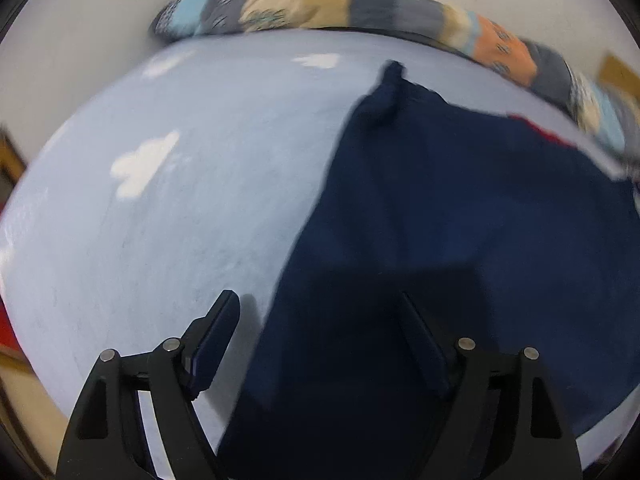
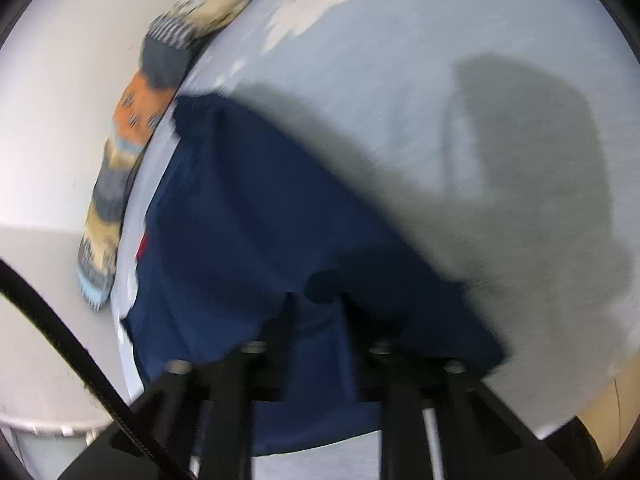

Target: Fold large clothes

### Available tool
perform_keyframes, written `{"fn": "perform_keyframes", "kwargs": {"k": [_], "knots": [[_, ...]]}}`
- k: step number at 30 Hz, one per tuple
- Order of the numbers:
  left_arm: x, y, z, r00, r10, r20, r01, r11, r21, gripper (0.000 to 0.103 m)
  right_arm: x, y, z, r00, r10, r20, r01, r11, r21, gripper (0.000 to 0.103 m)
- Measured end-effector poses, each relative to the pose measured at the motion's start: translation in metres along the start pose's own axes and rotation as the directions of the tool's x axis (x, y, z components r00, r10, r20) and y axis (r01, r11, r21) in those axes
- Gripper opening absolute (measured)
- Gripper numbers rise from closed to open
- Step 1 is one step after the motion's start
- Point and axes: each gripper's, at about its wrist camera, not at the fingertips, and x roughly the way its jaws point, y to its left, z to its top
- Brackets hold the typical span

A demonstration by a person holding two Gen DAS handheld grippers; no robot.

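Observation:
A large navy blue garment lies on a light blue bed sheet, with a red trim at its far right edge. My left gripper is open just above the sheet; its right finger is over the garment's near left edge, its left finger over bare sheet. In the right wrist view the garment drapes over my right gripper, whose fingers are close together with cloth bunched between them. The fingertips are hidden in fabric.
A patterned rolled blanket in grey, beige, orange and light blue runs along the bed's far edge by the white wall; it also shows in the right wrist view. White cloud prints dot the sheet. A black cable crosses the lower left.

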Motion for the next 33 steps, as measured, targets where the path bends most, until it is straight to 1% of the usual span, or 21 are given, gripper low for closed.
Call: {"fn": "perform_keyframes", "kwargs": {"k": [1,2,3,5,7,9,11,13,16,18,19,21,22,24,25,26,27,28,31,32,33], "knots": [[-0.011,0.001,0.002,0.999,0.017,0.034,-0.017,1.000,-0.005,0.079,-0.006,-0.002,0.002,1.000,0.014,0.009,-0.015,1.000,0.008,0.016],[-0.016,-0.001,0.002,0.998,0.014,0.059,-0.014,1.000,-0.006,0.079,-0.014,-0.004,0.005,0.999,0.040,0.026,-0.040,0.999,0.017,0.020],[-0.025,-0.001,0.004,0.996,-0.001,0.088,0.002,1.000,-0.013,0.079,-0.026,-0.008,0.008,0.996,0.068,0.050,-0.070,0.997,0.024,0.032],[-0.043,-0.004,0.005,0.990,-0.056,0.130,0.060,0.998,-0.028,0.079,-0.047,-0.020,0.008,0.992,0.085,0.091,-0.089,0.995,0.035,0.047],[-0.054,-0.014,0.004,0.983,-0.112,0.148,0.116,0.993,-0.013,0.079,-0.057,-0.032,0.006,0.990,0.099,0.097,-0.105,0.993,0.057,0.048],[-0.065,-0.032,0.000,0.971,-0.181,0.156,0.180,0.983,0.018,0.079,-0.064,-0.043,0.002,0.989,0.116,0.090,-0.124,0.989,0.081,0.048],[-0.067,-0.051,-0.005,0.963,-0.232,0.140,0.227,0.972,0.055,0.079,-0.068,-0.052,-0.006,0.988,0.129,0.090,-0.139,0.984,0.115,0.050],[-0.069,-0.074,-0.013,0.953,-0.279,0.120,0.266,0.957,0.112,0.079,-0.064,-0.063,-0.017,0.983,0.170,0.066,-0.179,0.970,0.162,0.051],[-0.071,-0.107,-0.029,0.940,-0.324,0.109,0.303,0.937,0.174,0.079,-0.055,-0.066,-0.033,0.981,0.191,0.034,-0.194,0.965,0.178,0.051],[-0.069,-0.125,-0.041,0.929,-0.355,0.108,0.330,0.924,0.195,0.079,-0.047,-0.063,-0.043,0.980,0.201,0.011,-0.200,0.965,0.168,0.051],[-0.067,-0.135,-0.050,0.922,-0.373,0.104,0.347,0.915,0.207,0.079,-0.043,-0.060,-0.047,0.980,0.198,0.005,-0.197,0.967,0.161,0.051],[-0.059,-0.156,-0.071,0.916,-0.391,0.091,0.363,0.904,0.226,0.079,-0.036,-0.055,-0.052,0.981,0.193,-0.010,-0.189,0.971,0.148,0.051],[-0.052,-0.167,-0.082,0.917,-0.390,0.080,0.361,0.899,0.246,0.079,-0.033,-0.055,-0.054,0.981,0.192,-0.019,-0.187,0.972,0.145,0.051],[-0.038,-0.183,-0.100,0.931,-0.354,0.087,0.317,0.904,0.286,0.080,-0.029,-0.054,-0.055,0.981,0.191,-0.023,-0.186,0.972,0.146,0.051],[-0.031,-0.189,-0.109,0.938,-0.324,0.125,0.273,0.910,0.312,0.080,-0.027,-0.053,-0.054,0.982,0.187,-0.025,-0.182,0.973,0.144,0.051],[-0.028,-0.192,-0.115,0.936,-0.310,0.166,0.244,0.912,0.330,0.080,-0.025,-0.053,-0.053,0.982,0.186,-0.028,-0.180,0.973,0.142,0.051],[-0.025,-0.192,-0.121,0.929,-0.303,0.212,0.224,0.917,0.332,0.080,-0.024,-0.052,-0.052,0.982,0.187,-0.031,-0.181,0.974,0.139,0.051],[-0.025,-0.192,-0.124,0.922,-0.307,0.236,0.224,0.920,0.321,0.081,-0.022,-0.052,-0.051,0.982,0.184,-0.032,-0.178,0.974,0.137,0.051],[-0.027,-0.189,-0.127,0.907,-0.313,0.282,0.220,0.923,0.316,0.081,-0.022,-0.054,-0.049,0.984,0.178,-0.013,-0.175,0.975,0.140,0.051],[-0.031,-0.187,-0.126,0.900,-0.317,0.298,0.226,0.927,0.300,0.081,-0.022,-0.054,-0.049,0.984,0.180,-0.009,-0.177,0.974,0.144,0.051],[-0.037,-0.185,-0.126,0.886,-0.338,0.317,0.251,0.925,0.285,0.081,-0.021,-0.055,-0.048,0.983,0.182,-0.006,-0.179,0.972,0.151,0.051]]}}
